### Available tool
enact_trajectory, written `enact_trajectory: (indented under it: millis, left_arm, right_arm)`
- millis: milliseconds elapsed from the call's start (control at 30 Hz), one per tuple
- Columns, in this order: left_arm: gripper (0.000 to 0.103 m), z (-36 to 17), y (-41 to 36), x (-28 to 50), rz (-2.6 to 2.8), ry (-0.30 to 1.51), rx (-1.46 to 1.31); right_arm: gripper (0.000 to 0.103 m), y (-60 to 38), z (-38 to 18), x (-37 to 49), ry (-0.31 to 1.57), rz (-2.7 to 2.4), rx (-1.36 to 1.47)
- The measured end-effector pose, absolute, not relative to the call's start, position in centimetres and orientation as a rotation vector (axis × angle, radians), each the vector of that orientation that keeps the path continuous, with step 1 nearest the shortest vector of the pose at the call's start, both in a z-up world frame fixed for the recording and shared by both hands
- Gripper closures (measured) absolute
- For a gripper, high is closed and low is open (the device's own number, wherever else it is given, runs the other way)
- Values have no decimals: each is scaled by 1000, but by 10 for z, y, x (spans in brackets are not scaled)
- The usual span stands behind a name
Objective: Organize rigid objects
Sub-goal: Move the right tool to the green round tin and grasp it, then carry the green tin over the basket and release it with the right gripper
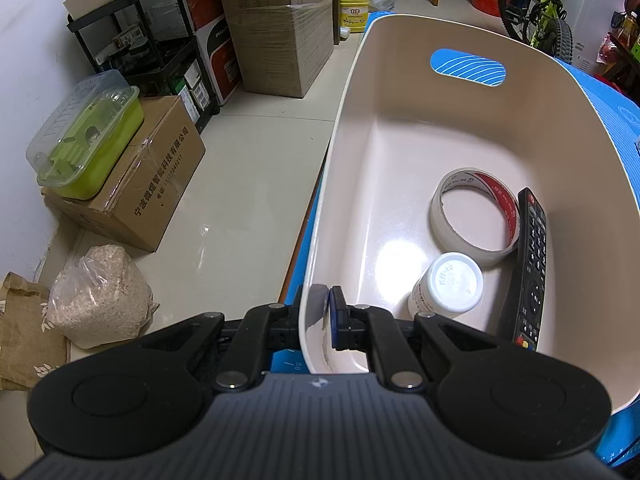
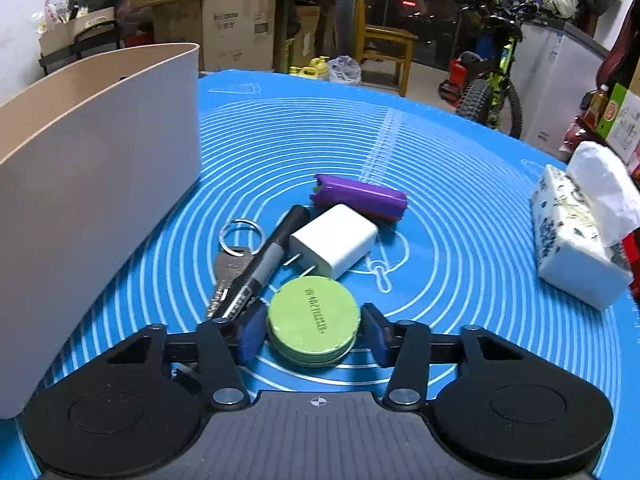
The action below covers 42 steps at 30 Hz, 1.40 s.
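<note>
Right now my left gripper (image 1: 318,320) is clamped narrow on the near wall of the beige bin (image 1: 348,128), one pad inside and one outside the rim, steadying it on the blue mat (image 2: 460,200) that covers the table. Inside the bin lie a roll of tape (image 1: 474,210), a white bottle (image 1: 448,286) and a black remote (image 1: 530,268), bunched toward its right side.

My right gripper (image 2: 314,330) sits low over the mat with its blue pads on either side of the round green tin (image 2: 314,320); both pads look to be touching its edge, so I judge it gripped, at a medium width set by the tin. The tin lies flat, lid up, nearest of the loose pile. Just beyond it are a white charger (image 2: 334,240), a black marker (image 2: 266,258) lying over a key and ring (image 2: 230,262), and a purple tube (image 2: 358,196) farthest off.

What the coming move turns on: the bin stands to the left of my right gripper, its tall wall close beside the pile. I reckon the tin must rise above that rim, then travel left and drop into the open left part of the floor.
</note>
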<state>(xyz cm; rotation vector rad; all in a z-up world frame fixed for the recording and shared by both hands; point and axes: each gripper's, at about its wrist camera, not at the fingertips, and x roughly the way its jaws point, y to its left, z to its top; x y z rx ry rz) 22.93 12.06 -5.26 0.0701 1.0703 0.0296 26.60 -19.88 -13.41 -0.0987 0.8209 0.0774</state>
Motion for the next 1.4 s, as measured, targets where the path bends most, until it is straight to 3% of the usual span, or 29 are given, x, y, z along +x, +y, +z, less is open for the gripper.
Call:
enact_trajectory:
  millis: [333, 733, 1067, 1400]
  left_arm:
    - [91, -53, 121, 229, 31, 1071, 74]
    - [91, -53, 121, 229, 31, 1070, 74]
    - [91, -52, 121, 229, 31, 1070, 71]
    - [91, -53, 120, 230, 32, 1072, 73]
  right_arm:
    - [49, -192, -128, 261, 804, 61, -162]
    - [49, -193, -74, 245, 665, 6, -96]
    - [49, -145, -19, 233, 484, 118, -85]
    - [49, -60, -12, 249, 529, 313, -111]
